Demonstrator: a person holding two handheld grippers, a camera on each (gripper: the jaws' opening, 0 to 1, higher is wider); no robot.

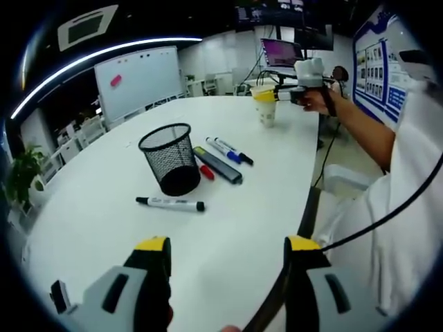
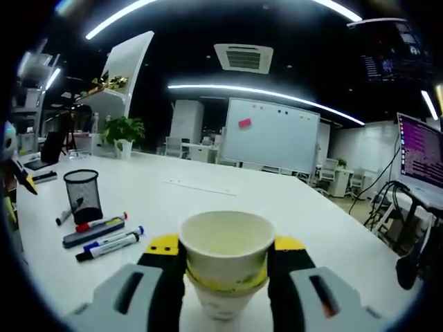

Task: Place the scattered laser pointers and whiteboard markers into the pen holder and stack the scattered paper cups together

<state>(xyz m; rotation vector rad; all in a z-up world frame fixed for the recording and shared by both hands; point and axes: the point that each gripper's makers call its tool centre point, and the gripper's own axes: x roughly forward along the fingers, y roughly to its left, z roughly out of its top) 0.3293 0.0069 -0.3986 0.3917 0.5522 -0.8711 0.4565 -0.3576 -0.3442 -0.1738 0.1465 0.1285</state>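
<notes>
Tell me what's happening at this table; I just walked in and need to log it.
A person works with two handheld grippers at a white table. The right gripper holds nested pale paper cups with a yellow band. The left gripper is open above the table. A black mesh pen holder stands upright, with a black-capped whiteboard marker, a red-capped marker, a grey bar-shaped pointer and a blue-capped marker lying around it.

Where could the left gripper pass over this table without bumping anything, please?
The table is bare between the left gripper and the black marker, and left of the mesh pen holder. It is crowded right of the holder, where markers and a grey pointer lie bunched together.
</notes>
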